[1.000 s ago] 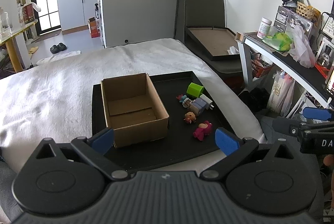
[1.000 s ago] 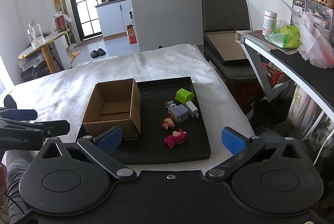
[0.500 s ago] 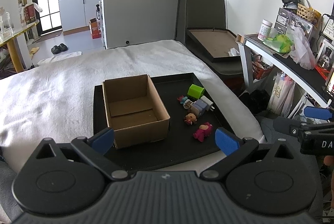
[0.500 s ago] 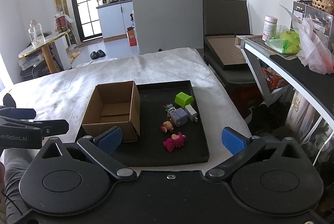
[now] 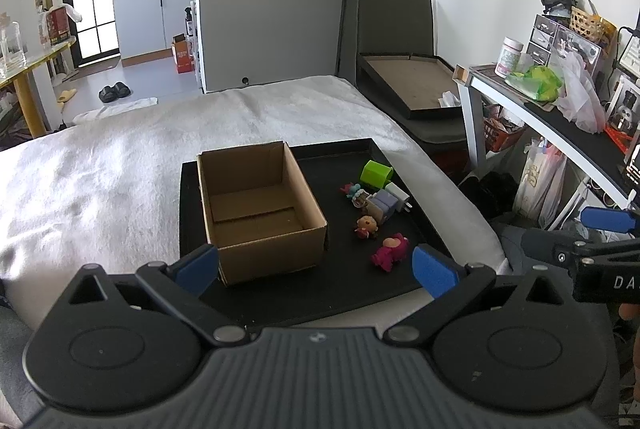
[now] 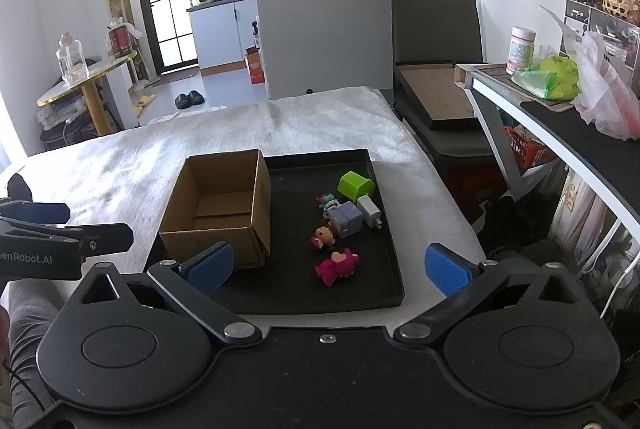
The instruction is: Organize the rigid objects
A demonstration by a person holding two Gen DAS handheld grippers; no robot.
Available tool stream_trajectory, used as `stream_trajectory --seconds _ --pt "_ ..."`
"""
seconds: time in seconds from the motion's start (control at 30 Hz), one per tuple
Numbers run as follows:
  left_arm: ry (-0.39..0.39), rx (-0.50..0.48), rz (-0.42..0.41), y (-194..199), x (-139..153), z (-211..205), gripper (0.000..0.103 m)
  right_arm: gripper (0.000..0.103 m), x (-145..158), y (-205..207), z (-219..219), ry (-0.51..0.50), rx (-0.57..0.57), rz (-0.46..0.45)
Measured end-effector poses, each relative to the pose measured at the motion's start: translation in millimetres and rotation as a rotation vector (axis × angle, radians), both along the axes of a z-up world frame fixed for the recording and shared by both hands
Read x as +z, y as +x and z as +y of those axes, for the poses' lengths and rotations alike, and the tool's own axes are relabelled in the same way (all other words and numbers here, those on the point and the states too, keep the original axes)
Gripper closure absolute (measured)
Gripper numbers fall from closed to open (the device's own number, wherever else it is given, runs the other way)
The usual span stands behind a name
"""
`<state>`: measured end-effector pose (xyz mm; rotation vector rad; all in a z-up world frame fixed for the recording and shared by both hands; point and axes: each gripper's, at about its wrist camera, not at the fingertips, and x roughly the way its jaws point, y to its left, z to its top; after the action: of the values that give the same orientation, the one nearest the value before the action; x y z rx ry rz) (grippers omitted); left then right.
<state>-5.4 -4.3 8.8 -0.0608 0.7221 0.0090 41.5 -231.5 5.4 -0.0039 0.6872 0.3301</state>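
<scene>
An open, empty cardboard box (image 5: 260, 213) (image 6: 218, 209) stands on the left half of a black tray (image 5: 344, 293) (image 6: 296, 297) on a white-covered bed. To its right lie a green cube (image 5: 377, 174) (image 6: 355, 185), a white plug (image 5: 400, 195) (image 6: 370, 211), a lilac block (image 5: 383, 204) (image 6: 345, 219), a small teal-and-pink figure (image 5: 352, 190) (image 6: 326, 199), a small doll (image 5: 366, 226) (image 6: 323, 237) and a magenta toy (image 5: 391, 251) (image 6: 337, 266). My left gripper (image 5: 316, 267) and my right gripper (image 6: 328, 269) hover open and empty before the tray's near edge.
The white bed cover (image 5: 100, 181) spreads left of and behind the tray. A dark chair carrying a flat board (image 5: 412, 85) stands beyond the bed on the right. A cluttered desk (image 6: 568, 117) runs along the right wall. A small round table (image 6: 80, 81) stands far left.
Both grippers have drawn back and risen slightly, so the tray sits a little lower in view. The toys and box have not moved.
</scene>
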Motion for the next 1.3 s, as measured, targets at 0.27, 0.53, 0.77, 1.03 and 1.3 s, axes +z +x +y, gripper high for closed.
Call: stream_trajectory --seconds 0.27,0.53,0.77,1.03,1.3 --pt "0.000 -0.001 -0.001 -0.2 -0.8 0.1 0.001 0.000 0.2 0.5 0.0 0.002 0.000 0.002" --pt "0.001 -0.003 -0.005 -0.2 0.3 -0.8 0.001 0.000 -0.6 1.0 -1.9 0.007 -0.002 0.007" --pt "0.002 -0.002 -0.010 -0.9 3.1 -1.5 0.001 0.000 0.1 -0.4 -1.6 0.004 -0.004 0.004" --pt "0.003 0.002 -0.016 -0.9 3.4 -0.4 0.001 0.000 0.6 -1.0 0.1 -0.005 -0.011 -0.007" --pt "0.001 0.023 -0.002 3.8 -1.2 4.0 0.001 0.000 -1.8 3.6 4.1 -0.007 -0.008 -0.009"
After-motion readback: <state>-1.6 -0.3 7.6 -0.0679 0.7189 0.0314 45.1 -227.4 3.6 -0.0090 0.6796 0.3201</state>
